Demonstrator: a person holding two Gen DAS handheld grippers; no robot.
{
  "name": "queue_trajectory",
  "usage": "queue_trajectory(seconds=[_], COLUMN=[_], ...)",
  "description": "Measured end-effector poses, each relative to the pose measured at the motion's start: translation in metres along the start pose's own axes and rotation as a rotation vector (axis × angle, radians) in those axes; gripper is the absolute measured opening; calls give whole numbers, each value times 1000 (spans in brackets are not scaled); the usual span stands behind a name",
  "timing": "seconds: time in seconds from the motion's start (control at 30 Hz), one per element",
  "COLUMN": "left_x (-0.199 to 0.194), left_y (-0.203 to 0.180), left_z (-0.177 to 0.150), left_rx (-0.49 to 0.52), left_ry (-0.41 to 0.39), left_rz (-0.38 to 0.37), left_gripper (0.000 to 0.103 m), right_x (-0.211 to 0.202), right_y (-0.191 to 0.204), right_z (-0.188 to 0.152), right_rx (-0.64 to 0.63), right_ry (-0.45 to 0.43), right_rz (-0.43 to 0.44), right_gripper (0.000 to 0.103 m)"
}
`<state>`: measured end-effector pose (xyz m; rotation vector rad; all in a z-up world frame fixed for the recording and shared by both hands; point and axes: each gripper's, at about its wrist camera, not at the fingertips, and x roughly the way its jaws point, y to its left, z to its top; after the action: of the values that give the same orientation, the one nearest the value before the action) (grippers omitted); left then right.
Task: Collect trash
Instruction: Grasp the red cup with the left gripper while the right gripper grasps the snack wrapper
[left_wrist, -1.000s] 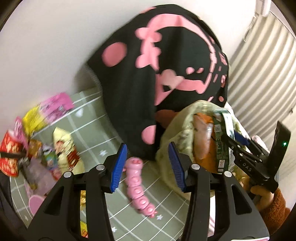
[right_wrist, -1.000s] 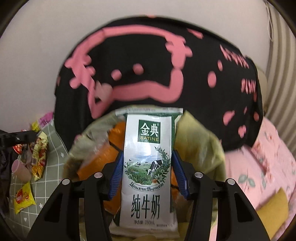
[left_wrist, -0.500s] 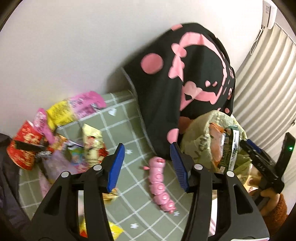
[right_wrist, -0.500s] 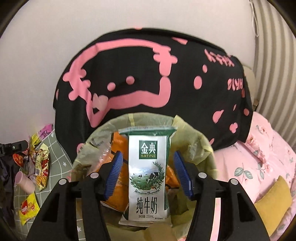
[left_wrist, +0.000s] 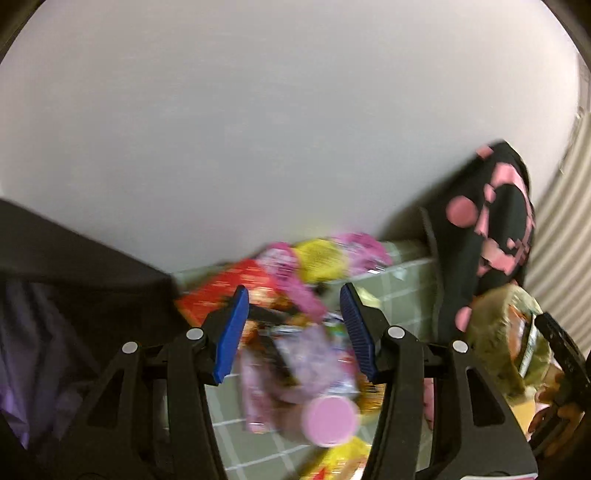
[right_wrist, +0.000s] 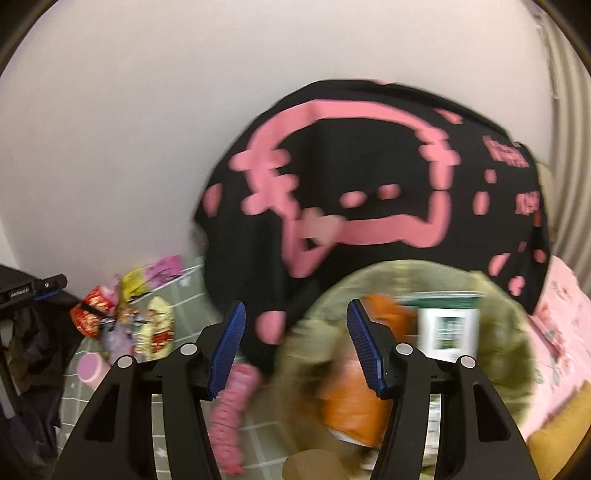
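1. The left gripper (left_wrist: 291, 332) has its jaws apart with nothing clamped between the blue pads (left_wrist: 231, 334). It points down at a heap of snack wrappers (left_wrist: 295, 280) on the green checked mat (left_wrist: 402, 288).
2. The heap holds a red packet (left_wrist: 218, 291), a yellow wrapper (left_wrist: 317, 258) and pink wrappers at the wall side. A pink round cup (left_wrist: 328, 421) lies nearer the camera. The view is blurred, so finer detail cannot be read.
3. The right gripper (right_wrist: 295, 347) is released: its jaws have just been opening, and no item sits between its pads.
4. The milk carton (right_wrist: 447, 325) stands inside the olive trash bag (right_wrist: 506, 354), right of the right gripper and apart from it. Orange packaging (right_wrist: 354, 406) lies in the same bag.
5. A black cloth with pink print (right_wrist: 369, 177) hangs behind the bag, against the wall.
6. A pink segmented toy (right_wrist: 232, 410) lies on the mat just left of the bag.
7. In the left view, the bag appears at the right edge, with a hand below it.
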<state>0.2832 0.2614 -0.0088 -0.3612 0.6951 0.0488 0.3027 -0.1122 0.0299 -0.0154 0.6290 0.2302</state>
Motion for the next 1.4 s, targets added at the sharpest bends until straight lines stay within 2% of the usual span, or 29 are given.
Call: queue_trajectory(seconds=[0.2, 0.43, 0.67, 0.77, 0.87, 1.0, 1.03, 1.1, 1.3, 1.4], left_x=[4, 22, 21, 20, 18, 17, 17, 18, 20, 18], left_y=[34, 31, 41, 47, 52, 59, 60, 60, 60, 59], left_z=[-6, -6, 2, 2, 3, 4, 4, 4, 4, 5], left_rx=[-39, 19, -7, -14, -19, -30, -30, -29, -31, -24], left_ry=[21, 67, 57, 55, 55, 52, 52, 54, 56, 50], left_rz=[30, 44, 49, 53, 56, 52, 50, 48, 12, 12], left_gripper=[49, 49, 49, 49, 49, 49, 49, 49, 49, 49], right_x=[41, 75, 107, 120, 133, 143, 145, 149, 142, 135], right_y=[53, 89, 121, 138, 154, 162, 162, 162, 147, 136], right_z=[-9, -23, -30, -35, -42, -52, -54, -57, -57, -54], right_rx=[-58, -84, -72, -96, -126, -142, -143, -142, -124, -85], right_ry=[110, 180, 252, 283, 325, 369, 386, 404, 399, 393], right_rz=[115, 185, 233, 217, 240, 252, 260, 275, 295, 329], right_gripper=[54, 54, 54, 54, 54, 53, 47, 45, 31, 28])
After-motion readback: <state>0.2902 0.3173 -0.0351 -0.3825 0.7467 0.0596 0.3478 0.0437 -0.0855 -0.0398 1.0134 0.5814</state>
